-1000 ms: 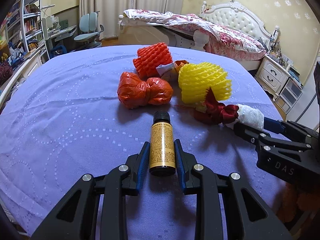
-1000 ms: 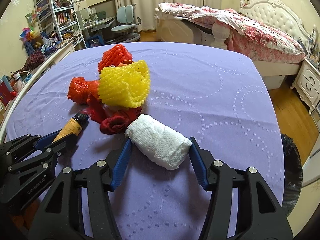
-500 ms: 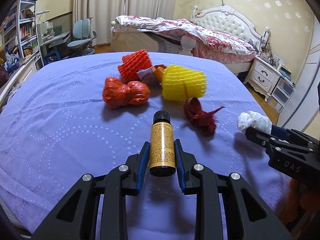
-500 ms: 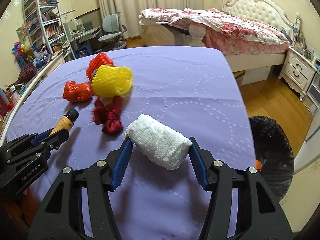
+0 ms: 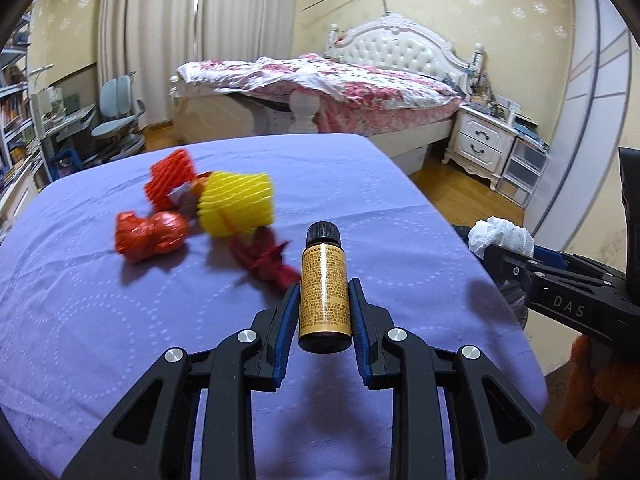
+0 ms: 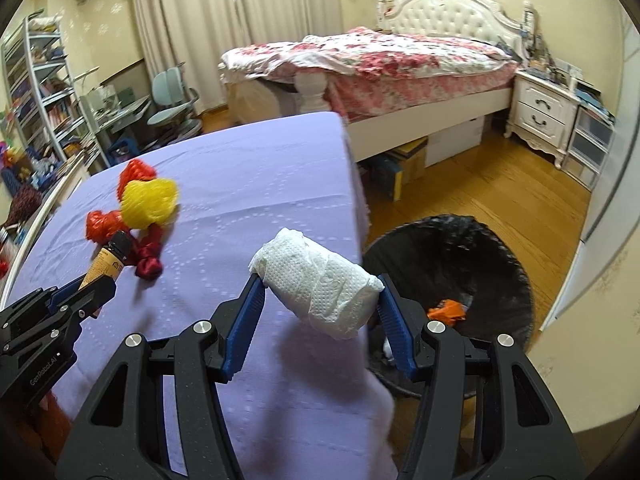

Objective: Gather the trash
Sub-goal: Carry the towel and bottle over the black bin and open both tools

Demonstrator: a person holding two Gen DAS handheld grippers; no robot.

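Note:
My left gripper is shut on a small amber bottle with a black cap, held above the purple table. My right gripper is shut on a wad of white tissue, held over the table's right edge beside a black-lined trash bin on the floor. The bottle also shows in the right wrist view, and the tissue in the left wrist view. On the table lie a yellow foam net, an orange-red foam net, a crumpled red bag and a dark red wrapper.
The bin holds an orange scrap. A bed and a white nightstand stand behind on the wooden floor. A desk chair and bookshelves are at the back left.
Both grippers have lifted and swung right with their loads. The right gripper now reaches the table's right edge, and the trash bin has come fully into view. The pile stays on the table.

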